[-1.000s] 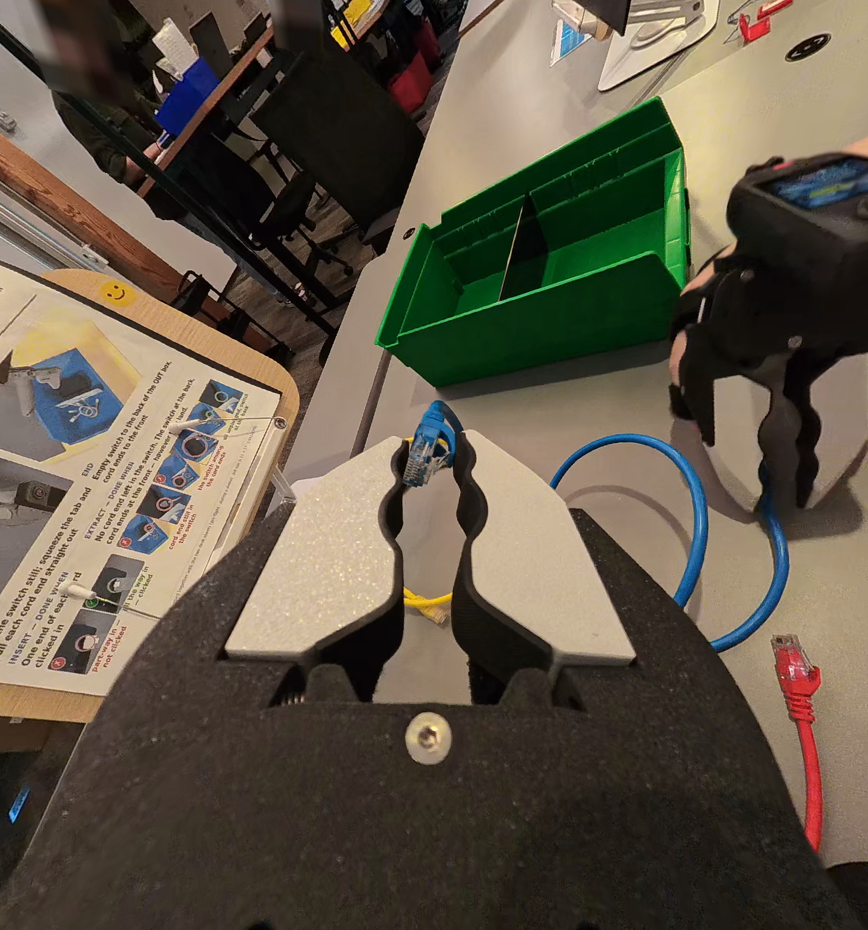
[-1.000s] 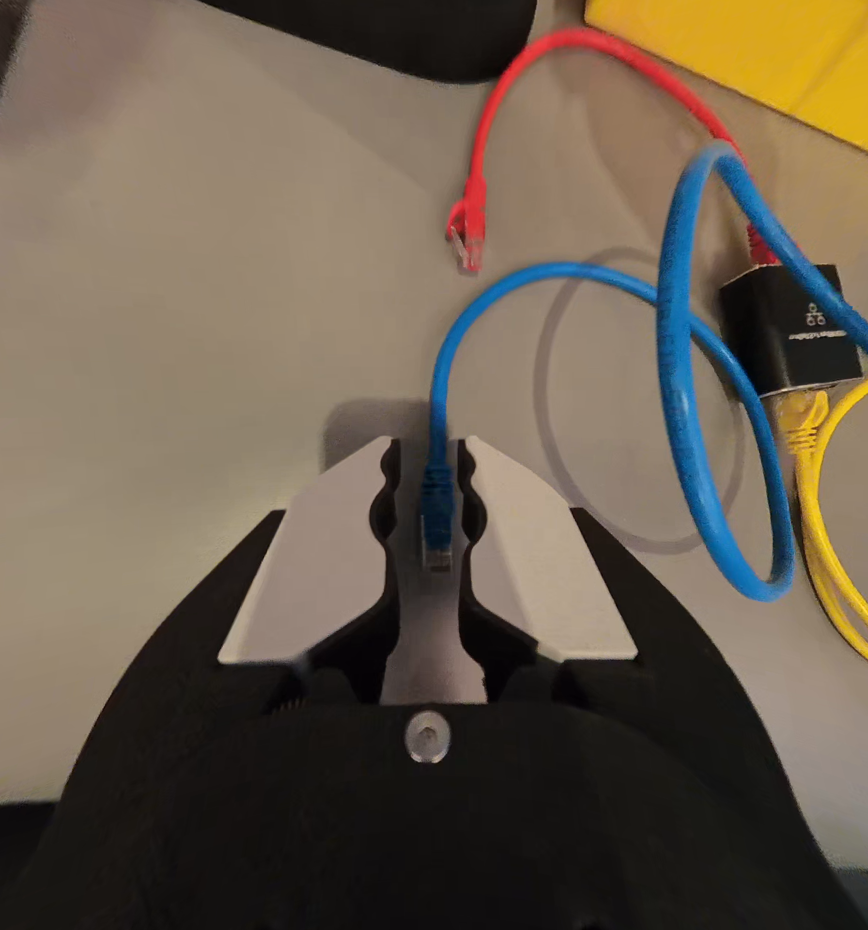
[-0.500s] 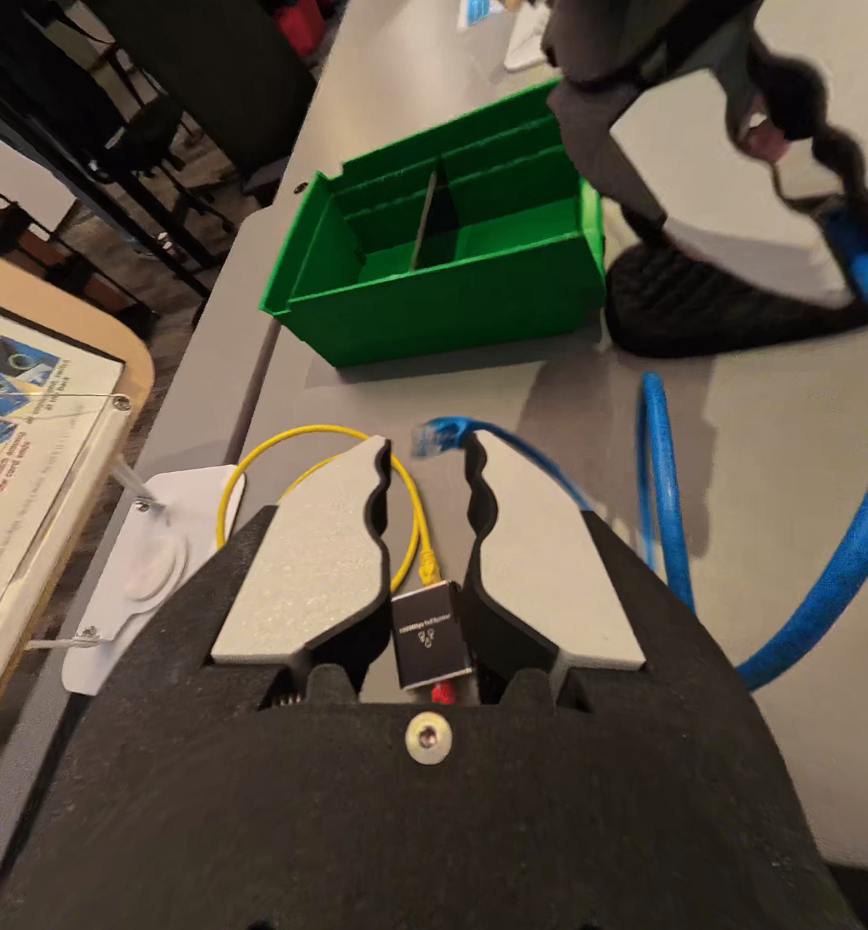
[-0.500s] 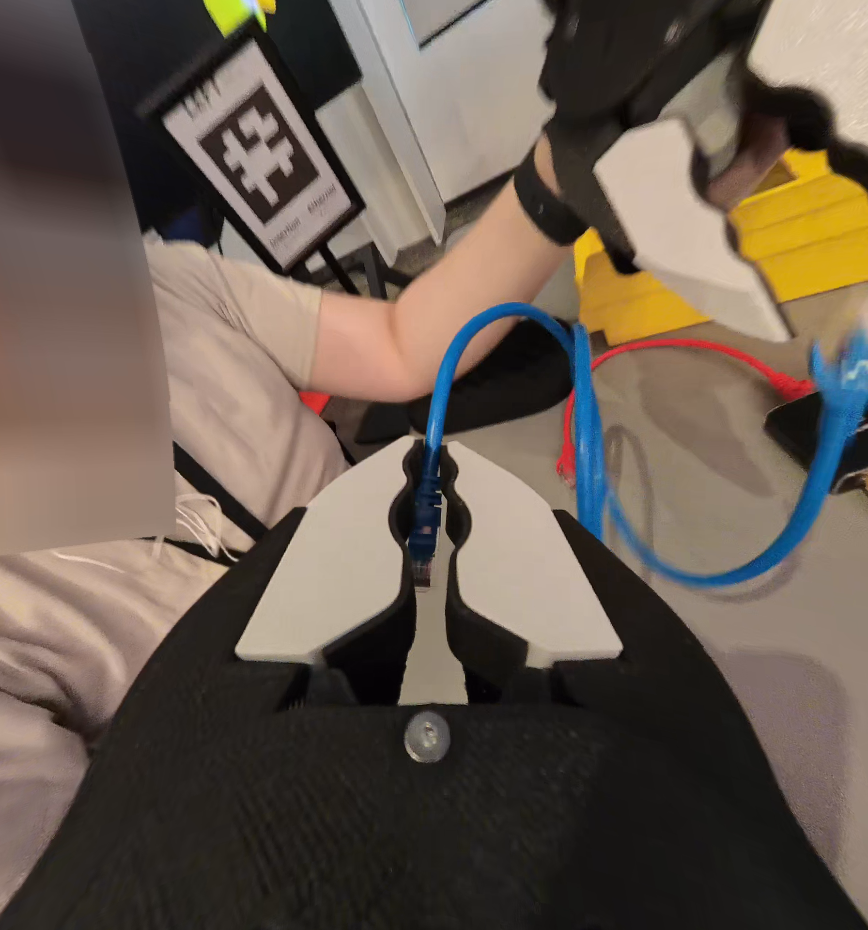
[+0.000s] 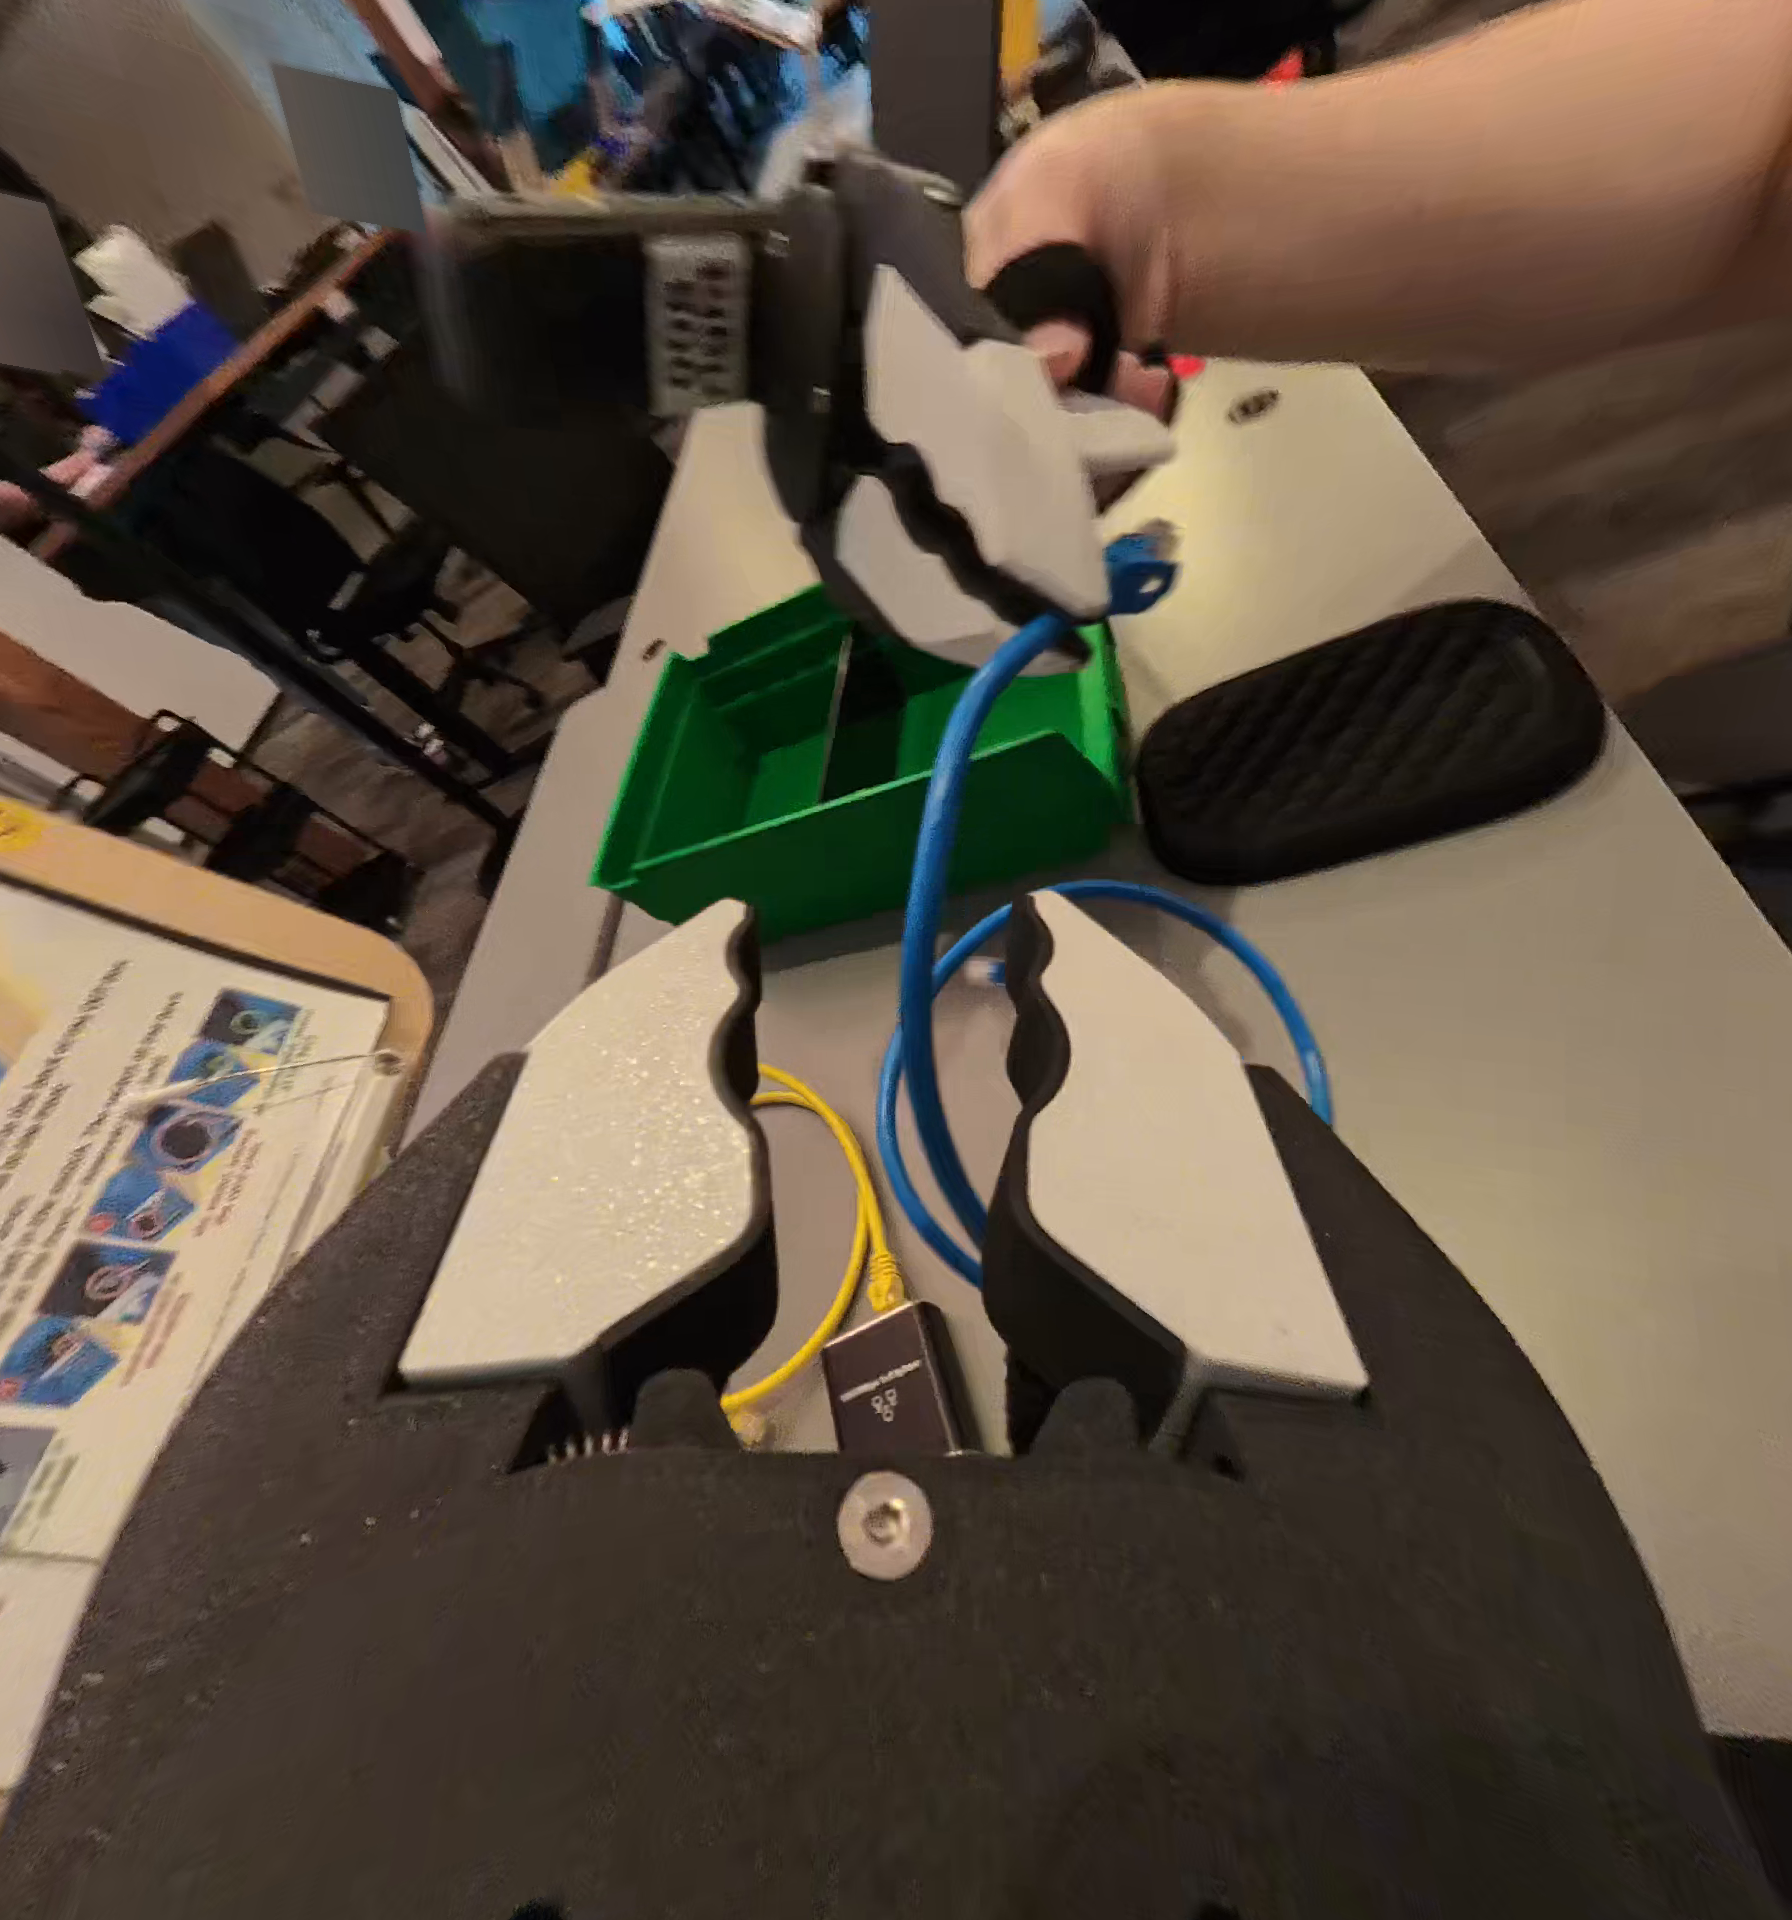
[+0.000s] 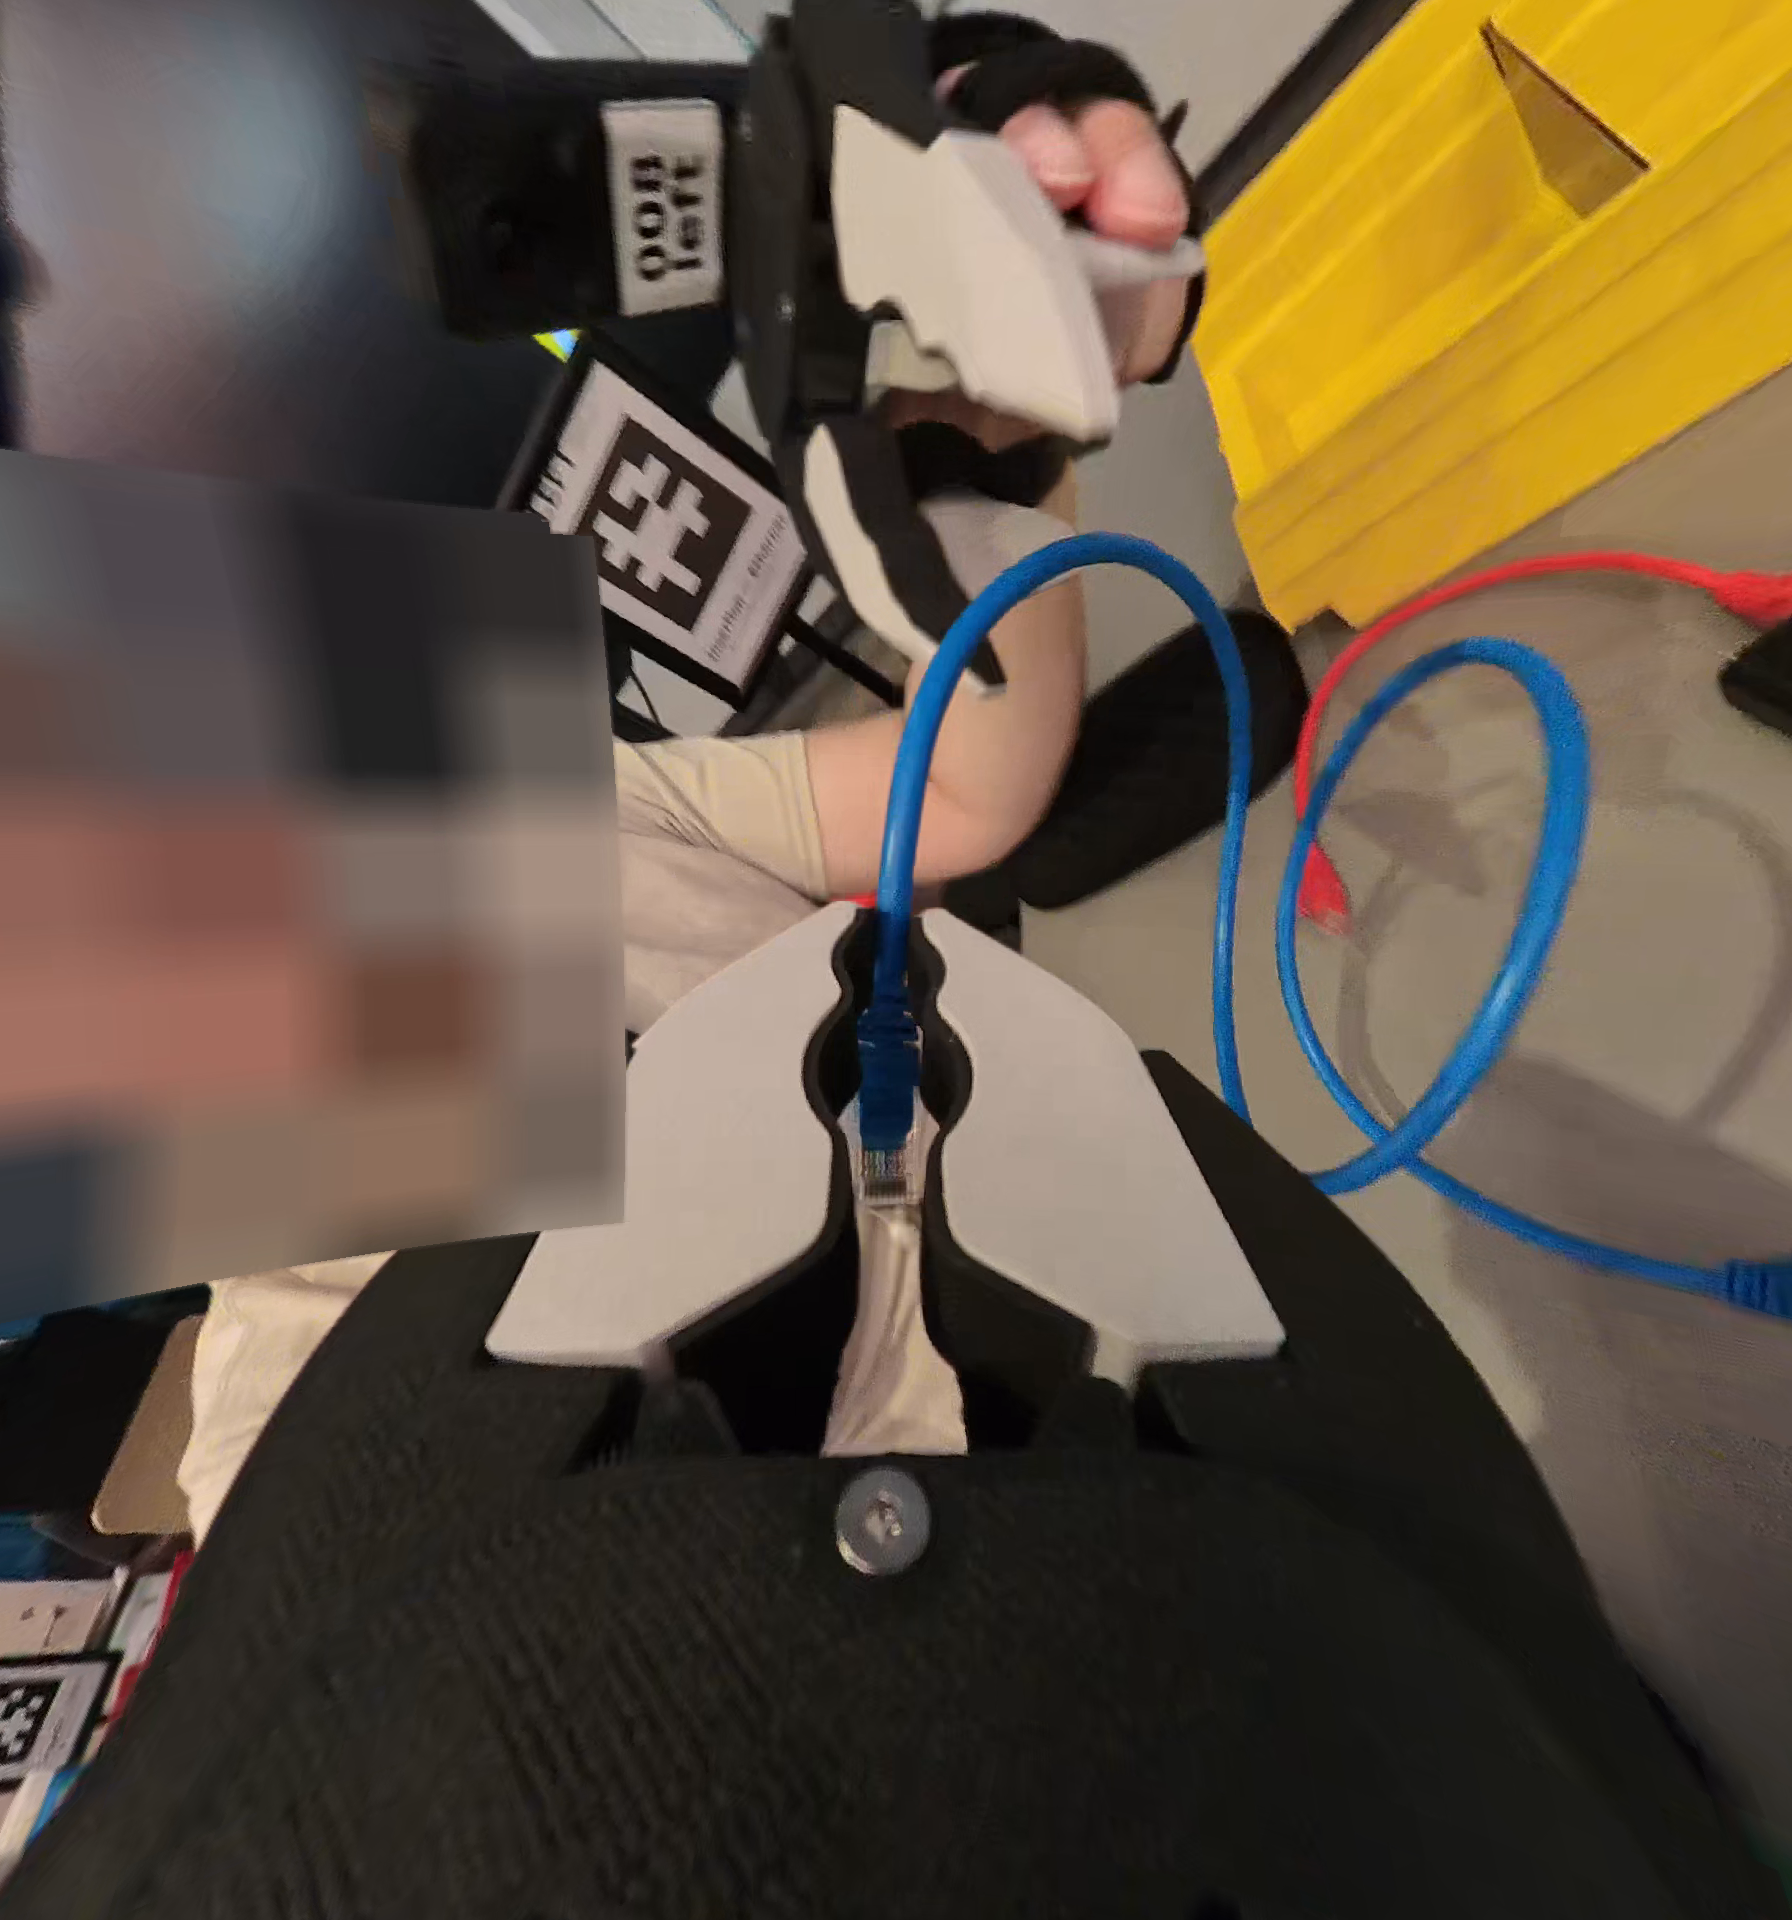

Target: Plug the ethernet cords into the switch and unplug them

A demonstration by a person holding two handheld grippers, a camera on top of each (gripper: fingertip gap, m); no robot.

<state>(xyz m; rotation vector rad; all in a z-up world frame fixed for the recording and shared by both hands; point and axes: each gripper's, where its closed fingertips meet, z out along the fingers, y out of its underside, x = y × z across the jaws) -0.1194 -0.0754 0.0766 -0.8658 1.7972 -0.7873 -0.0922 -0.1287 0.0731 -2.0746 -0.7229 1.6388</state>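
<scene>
Above the grey table (image 5: 1494, 1143), the right gripper (image 6: 887, 925) clamps the blue cord (image 6: 1224, 831) just behind its plug, lifting it in a loop, while the left gripper (image 5: 876, 914) hangs open over the black switch (image 5: 897, 1382) and its yellow cord (image 5: 850, 1195).

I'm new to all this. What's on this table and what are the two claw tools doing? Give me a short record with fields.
Surface: grey table
Left gripper: open, holding nothing, above the small black switch box
Right gripper: closed on the plug end of the blue ethernet cord, lifted off the table
Yellow ethernet cord: one end at the switch
Red ethernet cord: loose plug on table
Bins: green plastic bin, yellow plastic bin
</scene>
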